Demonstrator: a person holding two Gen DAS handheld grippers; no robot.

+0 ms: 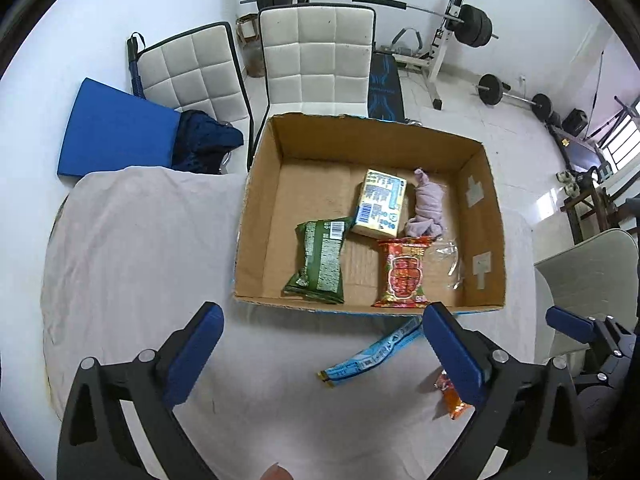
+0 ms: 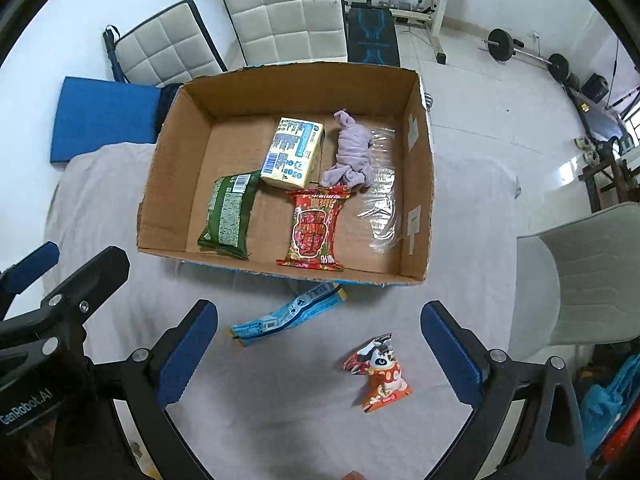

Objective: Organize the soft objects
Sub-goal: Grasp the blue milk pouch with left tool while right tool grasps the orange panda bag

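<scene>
An open cardboard box sits on the white-clothed table. Inside lie a green packet, a yellow tissue pack, a purple cloth, a red packet and clear plastic. On the cloth in front of the box lie a blue packet and a small orange-red packet. My left gripper is open and empty above the table. My right gripper is open and empty, above the two loose packets.
Two white padded chairs stand behind the table, with a blue mat and dark cloth at left. Gym weights and a bench stand at the back. A grey chair is at the right table edge.
</scene>
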